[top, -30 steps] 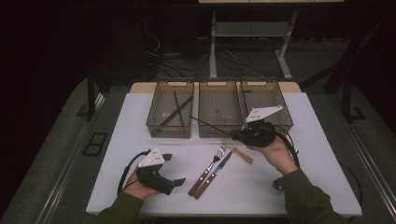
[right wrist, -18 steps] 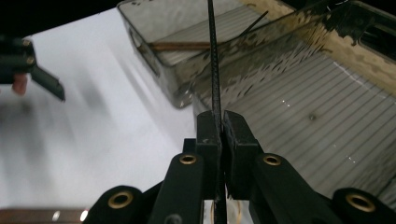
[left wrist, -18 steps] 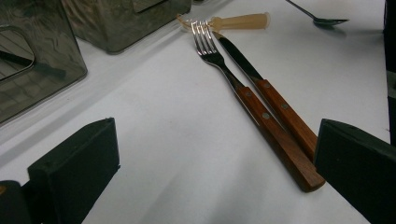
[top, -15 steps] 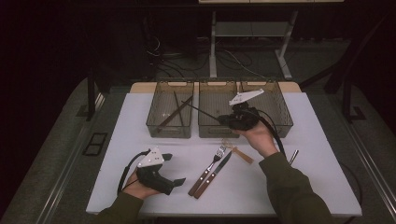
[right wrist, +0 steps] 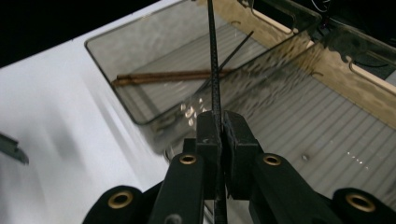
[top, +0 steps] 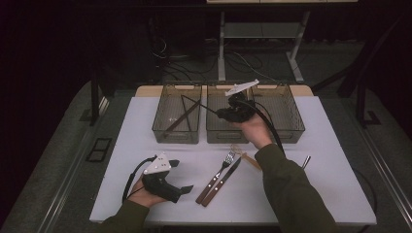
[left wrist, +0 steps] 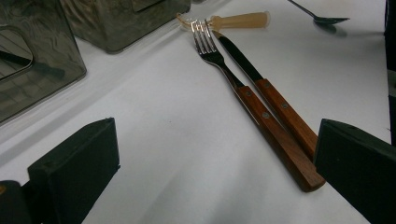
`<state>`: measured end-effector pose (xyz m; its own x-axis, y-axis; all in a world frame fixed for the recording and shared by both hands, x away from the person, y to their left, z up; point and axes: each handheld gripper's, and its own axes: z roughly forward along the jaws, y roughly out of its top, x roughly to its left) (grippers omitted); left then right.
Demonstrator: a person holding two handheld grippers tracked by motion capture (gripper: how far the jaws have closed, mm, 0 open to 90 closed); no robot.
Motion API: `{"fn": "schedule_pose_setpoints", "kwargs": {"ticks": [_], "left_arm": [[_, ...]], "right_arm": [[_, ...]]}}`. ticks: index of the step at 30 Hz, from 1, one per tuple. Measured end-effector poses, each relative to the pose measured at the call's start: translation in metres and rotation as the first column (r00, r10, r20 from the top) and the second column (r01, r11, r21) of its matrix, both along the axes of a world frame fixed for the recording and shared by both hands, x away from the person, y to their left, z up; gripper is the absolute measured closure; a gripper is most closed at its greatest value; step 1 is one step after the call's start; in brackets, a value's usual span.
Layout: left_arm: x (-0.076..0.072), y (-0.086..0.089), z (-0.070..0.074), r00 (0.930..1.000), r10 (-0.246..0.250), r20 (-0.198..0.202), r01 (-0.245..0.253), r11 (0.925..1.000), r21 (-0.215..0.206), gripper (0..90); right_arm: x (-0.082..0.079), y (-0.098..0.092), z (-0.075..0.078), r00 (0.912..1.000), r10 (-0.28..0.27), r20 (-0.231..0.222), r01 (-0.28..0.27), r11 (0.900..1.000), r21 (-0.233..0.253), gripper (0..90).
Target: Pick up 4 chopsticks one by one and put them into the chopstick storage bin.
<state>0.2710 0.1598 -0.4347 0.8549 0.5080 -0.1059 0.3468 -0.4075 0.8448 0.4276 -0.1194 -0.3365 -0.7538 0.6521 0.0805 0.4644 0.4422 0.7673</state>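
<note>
High view: carrying the stick (top: pixel 201 106) up from the table and over the middle bin (top: pixel 221 136), pinching it tight in the right gripper (top: pixel 218 114), aiming its tip at the left bin (top: pixel 176 135), so probably nearing the drop, while resting the left gripper (top: pixel 180 174) wide open near the fork (top: pixel 226 162).

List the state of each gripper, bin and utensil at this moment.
Right gripper: shut on black chopstick, held above the bins.
Left gripper: open, resting on the table.
Left bin: holds brown chopsticks.
Middle bin: empty as far as visible.
Fork and knife: flat, side by side on the table.
Spoon: flat on the table.
</note>
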Motion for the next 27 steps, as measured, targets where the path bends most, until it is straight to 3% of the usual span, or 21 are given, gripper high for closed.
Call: {"fn": "schedule_pose_setpoints", "kwargs": {"ticks": [7,17,27], "left_arm": [[0.0,-0.001,0.0,0.9999,-0.009,0.009,0.009,0.9999,0.005,0.0],[0.0,0.0,0.0,0.9997,-0.021,0.01,0.02,0.9998,0.001,0.0],[0.0,-0.001,0.0,0.9997,-0.021,0.011,0.021,0.9998,0.002,0.0]], "right_arm": [[0.015,0.024,0.001,0.9999,-0.007,-0.013,0.007,1.0,-0.022,85.6],[0.041,0.064,-0.015,0.9979,-0.037,-0.054,0.033,0.996,-0.082,85.7],[0.059,0.088,-0.021,0.995,-0.074,-0.068,0.067,0.992,-0.103,85.6]]}}
